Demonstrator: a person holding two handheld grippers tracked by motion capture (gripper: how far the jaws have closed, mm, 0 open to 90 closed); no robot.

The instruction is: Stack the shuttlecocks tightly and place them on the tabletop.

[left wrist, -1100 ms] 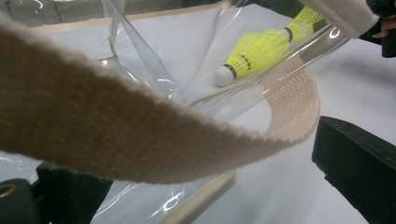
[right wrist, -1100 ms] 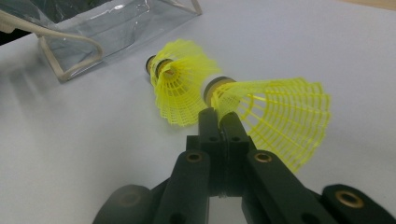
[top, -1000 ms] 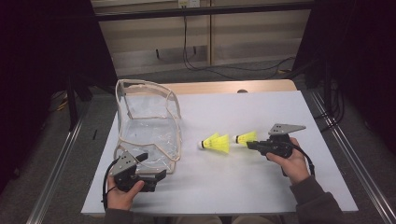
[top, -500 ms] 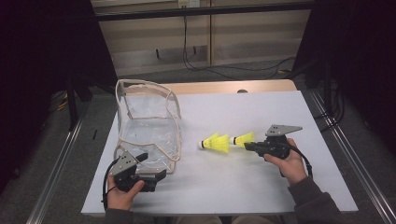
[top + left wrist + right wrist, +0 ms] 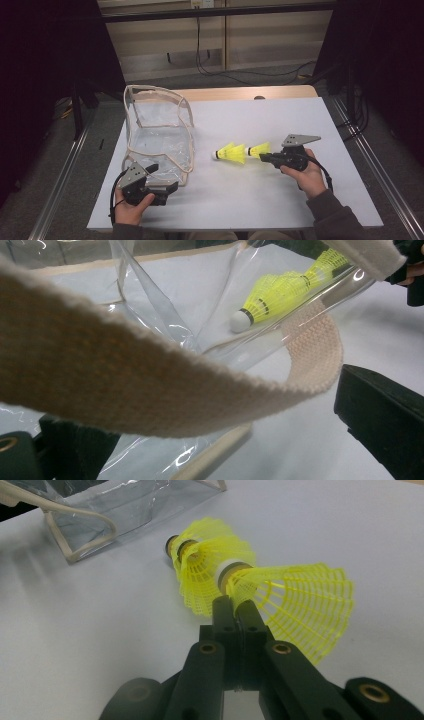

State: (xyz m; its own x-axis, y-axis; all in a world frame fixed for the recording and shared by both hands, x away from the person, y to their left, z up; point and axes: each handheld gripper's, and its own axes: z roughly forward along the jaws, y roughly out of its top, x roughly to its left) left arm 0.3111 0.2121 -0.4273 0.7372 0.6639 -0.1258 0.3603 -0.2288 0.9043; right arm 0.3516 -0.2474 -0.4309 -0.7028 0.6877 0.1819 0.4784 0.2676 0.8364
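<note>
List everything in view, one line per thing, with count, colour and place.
yellow plastic shuttlecocks: at least two, yellow, mid-table; the nearer one is pinched by its skirt.
clear plastic bag with beige webbing trim: one, transparent, table's left part.
beige webbing handle: one, beige, looping across the left gripper view.
white table: one, white, beneath everything.
left gripper: one, black, at the bag's near edge.
right gripper: one, black, shut on a shuttlecock.
</note>
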